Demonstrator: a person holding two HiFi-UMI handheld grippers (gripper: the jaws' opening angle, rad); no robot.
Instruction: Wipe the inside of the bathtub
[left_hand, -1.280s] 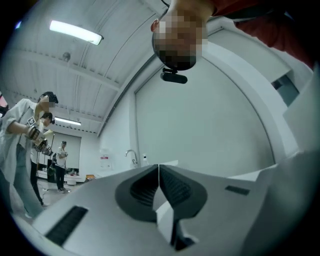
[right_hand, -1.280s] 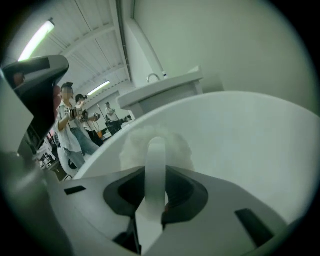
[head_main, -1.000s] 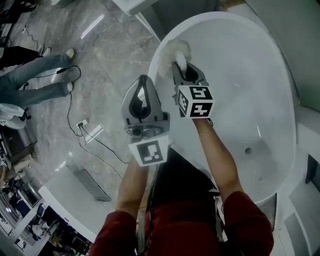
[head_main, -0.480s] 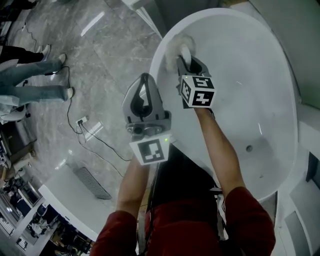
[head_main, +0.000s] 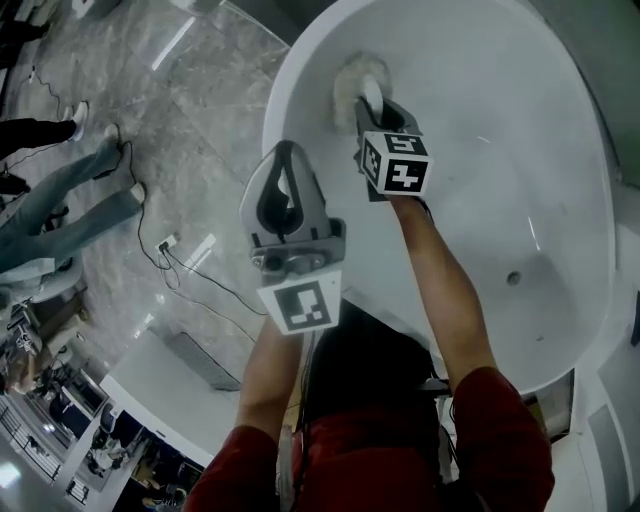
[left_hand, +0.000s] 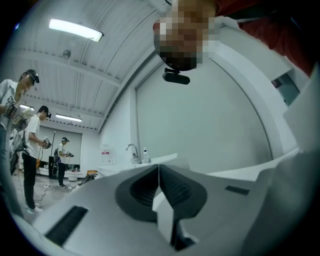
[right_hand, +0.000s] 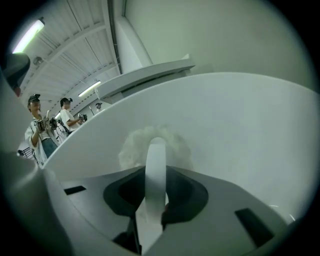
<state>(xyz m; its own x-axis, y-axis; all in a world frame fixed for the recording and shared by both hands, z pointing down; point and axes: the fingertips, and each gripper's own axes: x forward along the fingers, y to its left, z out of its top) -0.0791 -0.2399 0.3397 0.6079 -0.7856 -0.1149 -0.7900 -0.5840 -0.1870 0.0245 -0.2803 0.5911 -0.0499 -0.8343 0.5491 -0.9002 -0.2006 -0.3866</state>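
The right tool (right_hand: 156, 150) was pinched on the flat white handle (right_hand: 154, 172) of a fluffy pad (right_hand: 131, 147). The handle stood on edge between the two jaws, and the pad projected just past their tips. In the head view the right tool (head_main: 368, 108) reached over the tub's side and held the pad against the inner wall of the bathtub (head_main: 500, 150), close below the rim (head_main: 272, 110) on the left curve of the basin. The left tool (left_hand: 159, 172) had its jaws pressed together with nothing between them. In the head view the left tool (head_main: 285, 165) was held beside the right one, near it but apart, over the outer edge of the rim and clear of the basin. From the pad the white inner surface ran bare to the right and downward, as far as the drain (head_main: 514, 278), which lay well apart from the pad near the opposite end. Outside the rim lay the marble floor (head_main: 170, 110), with a cable (head_main: 190, 272) trailing across it toward the tub's side. A bystander's legs (head_main: 70, 190) stood on that floor well apart from the tub, and open floor lay between them and the rim.
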